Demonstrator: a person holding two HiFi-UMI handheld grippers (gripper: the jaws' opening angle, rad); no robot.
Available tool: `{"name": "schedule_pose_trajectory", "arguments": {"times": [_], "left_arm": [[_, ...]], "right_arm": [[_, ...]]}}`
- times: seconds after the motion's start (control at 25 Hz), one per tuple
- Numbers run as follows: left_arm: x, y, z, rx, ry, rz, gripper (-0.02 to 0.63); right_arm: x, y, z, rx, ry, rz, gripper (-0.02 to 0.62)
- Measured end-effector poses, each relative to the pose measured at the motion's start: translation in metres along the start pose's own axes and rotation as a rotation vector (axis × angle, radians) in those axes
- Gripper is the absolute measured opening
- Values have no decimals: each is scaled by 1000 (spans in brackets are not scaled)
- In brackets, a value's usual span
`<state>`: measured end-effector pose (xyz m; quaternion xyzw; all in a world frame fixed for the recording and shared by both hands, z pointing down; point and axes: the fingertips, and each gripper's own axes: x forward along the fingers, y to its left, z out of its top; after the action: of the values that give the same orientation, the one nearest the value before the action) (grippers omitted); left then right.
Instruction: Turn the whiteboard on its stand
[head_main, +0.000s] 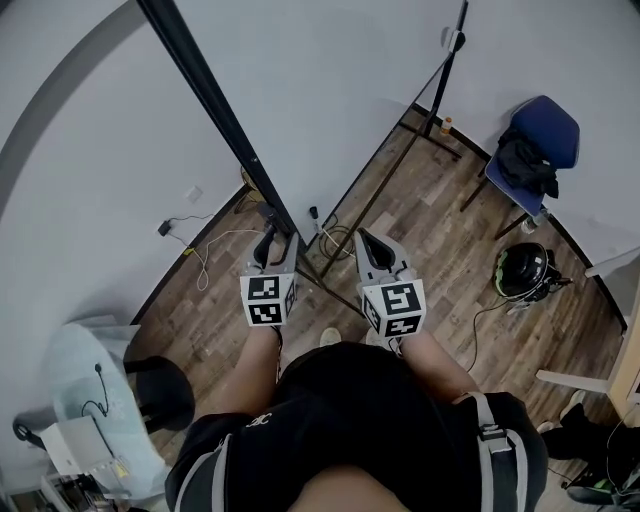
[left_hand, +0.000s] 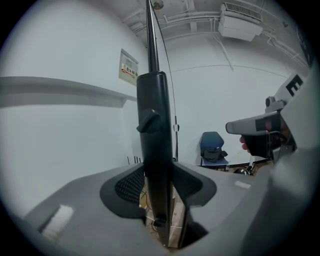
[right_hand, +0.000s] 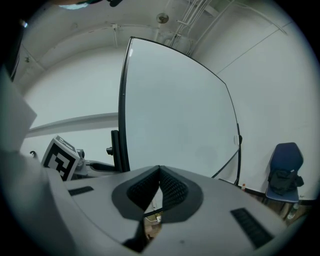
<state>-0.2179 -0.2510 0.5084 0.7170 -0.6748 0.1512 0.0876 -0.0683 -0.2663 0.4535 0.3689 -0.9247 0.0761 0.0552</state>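
Observation:
The whiteboard (head_main: 330, 90) stands upright on its black stand, seen from above in the head view, and fills the right gripper view as a white panel (right_hand: 175, 115). Its black side post (left_hand: 155, 130) runs up between my left gripper's jaws. The left gripper (head_main: 268, 242) is shut on that post at the board's near lower corner, with both pads against it (left_hand: 159, 185). My right gripper (head_main: 368, 245) hangs just right of the left one, in front of the board's face. It is shut (right_hand: 159, 172) with nothing between its pads.
The stand's legs (head_main: 380, 190) spread over the wood floor under the board. Cables (head_main: 200, 250) lie by the left wall. A blue chair (head_main: 535, 145) with a dark bag and a helmet (head_main: 522, 268) sit at the right. A black stool (head_main: 165, 390) stands at the lower left.

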Motion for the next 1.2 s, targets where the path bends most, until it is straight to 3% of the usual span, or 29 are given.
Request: {"name": "schedule_pose_trajectory", "arguments": {"times": [0.8, 1.2], "left_arm": [[-94, 102, -40, -102, 7, 308, 155], [-98, 109, -43, -135, -11, 323, 147]], "right_arm": [[18, 64, -2, -11, 26, 175, 5], [32, 83, -5, -33, 41, 242, 5]]}}
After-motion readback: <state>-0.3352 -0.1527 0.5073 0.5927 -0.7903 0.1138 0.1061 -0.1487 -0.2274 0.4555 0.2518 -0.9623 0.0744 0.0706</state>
